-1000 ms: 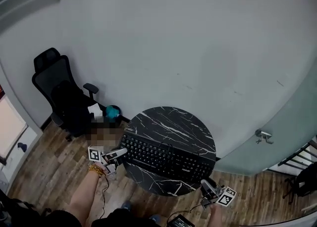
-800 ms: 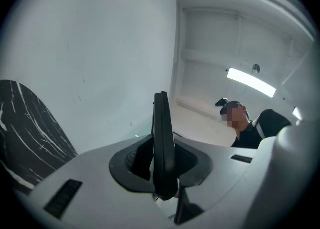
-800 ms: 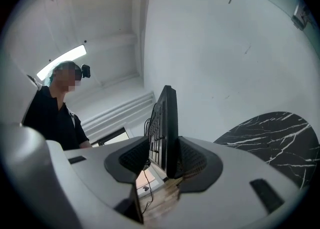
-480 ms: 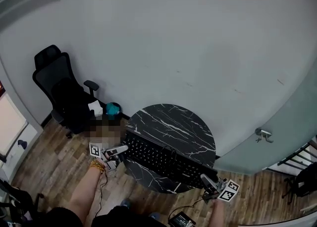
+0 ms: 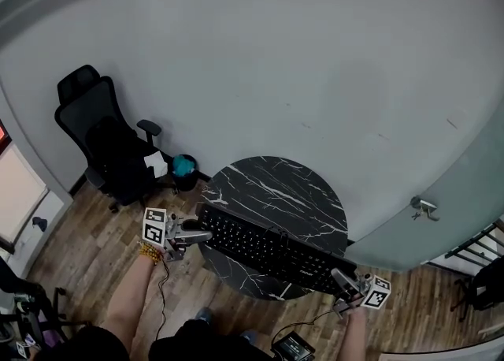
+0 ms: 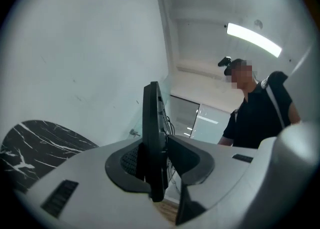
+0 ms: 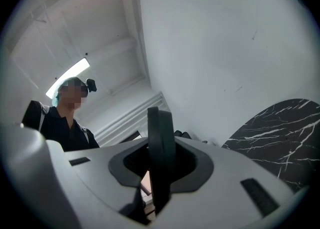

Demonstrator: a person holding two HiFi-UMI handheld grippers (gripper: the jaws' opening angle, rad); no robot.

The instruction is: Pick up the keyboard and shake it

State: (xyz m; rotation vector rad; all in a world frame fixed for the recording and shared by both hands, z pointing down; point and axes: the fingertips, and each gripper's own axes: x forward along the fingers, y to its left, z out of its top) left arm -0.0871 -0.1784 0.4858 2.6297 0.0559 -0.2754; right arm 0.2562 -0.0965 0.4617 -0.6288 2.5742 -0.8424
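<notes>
Left claw [image 5: 203, 235] pinches the left end of the keyboard [image 5: 272, 251] edge-on. Its jaws stand only narrowly apart and have just been easing open. That's our first worry: less squeeze on a thin, smooth edge, so a shake could slide it out.

The keyboard spans from this claw across to the other one. It is tipped up on its long edge and, we judge, clear of the marble tabletop [image 5: 276, 186] just under and beyond both claws. If either end lets go, we expect the free end to swing down onto the tabletop rim or the floor [image 5: 83, 269].

Right claw [image 5: 340, 277] clamps the right end the same way. Its jaws have just been closing, so that grip looks firmer to us.

With uneven grip, hands shaking out of sync would twist the keyboard and lever it out of the looser left pads.
</notes>
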